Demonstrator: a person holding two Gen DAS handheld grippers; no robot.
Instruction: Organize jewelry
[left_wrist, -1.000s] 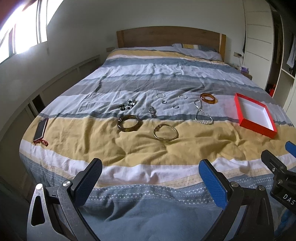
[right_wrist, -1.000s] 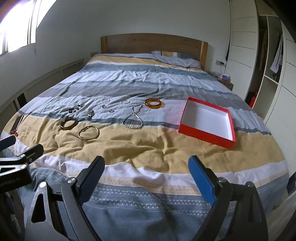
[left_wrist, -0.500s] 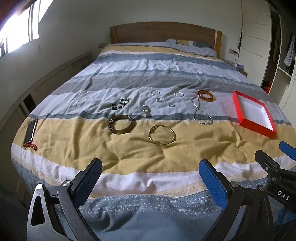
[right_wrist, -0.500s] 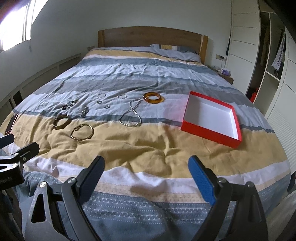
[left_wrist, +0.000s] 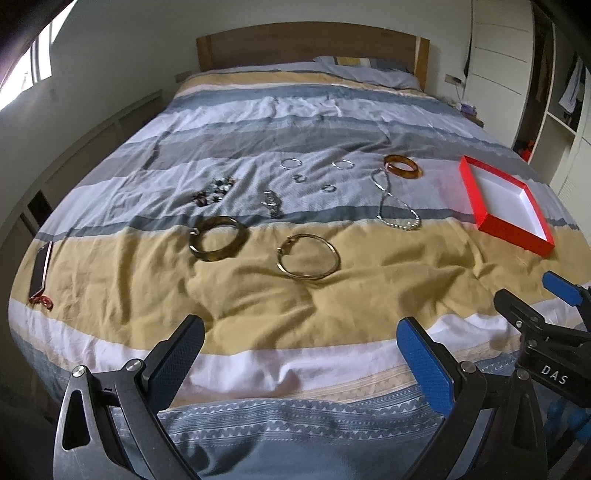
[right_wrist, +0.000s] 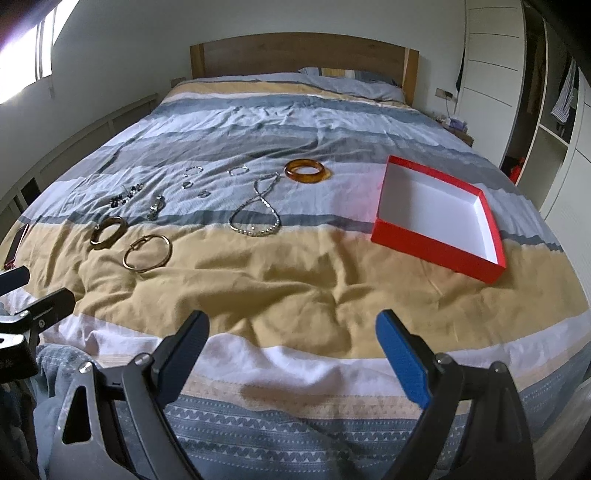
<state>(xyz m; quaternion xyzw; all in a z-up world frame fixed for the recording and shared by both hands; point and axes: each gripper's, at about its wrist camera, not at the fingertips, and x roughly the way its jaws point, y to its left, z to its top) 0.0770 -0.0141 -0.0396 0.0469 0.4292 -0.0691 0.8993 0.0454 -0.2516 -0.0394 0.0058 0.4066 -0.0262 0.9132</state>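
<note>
Jewelry lies spread on a striped bedspread (left_wrist: 258, 302). A dark brown bangle (left_wrist: 217, 238) and a thin gold bangle (left_wrist: 308, 256) sit nearest, with a bead necklace (left_wrist: 397, 206), an amber bangle (left_wrist: 403, 166), small silver rings (left_wrist: 291, 163) and dark bead pieces (left_wrist: 212, 192) farther back. An empty red box (right_wrist: 439, 218) with a white inside rests at the right. My left gripper (left_wrist: 300, 345) and right gripper (right_wrist: 291, 338) hover open over the foot of the bed, well short of the jewelry, nothing between the fingers.
A phone with a red cord (left_wrist: 40, 271) lies at the bed's left edge. Behind the bed stand a wooden headboard (left_wrist: 310, 44) and pillows. Wardrobe doors and open shelves (right_wrist: 546, 110) line the right wall, and a low ledge runs along the left wall.
Both grippers have moved forward and tilted down toward the bed, so the jewelry and the red box look closer and lower in view. Nothing on the bed has moved.
</note>
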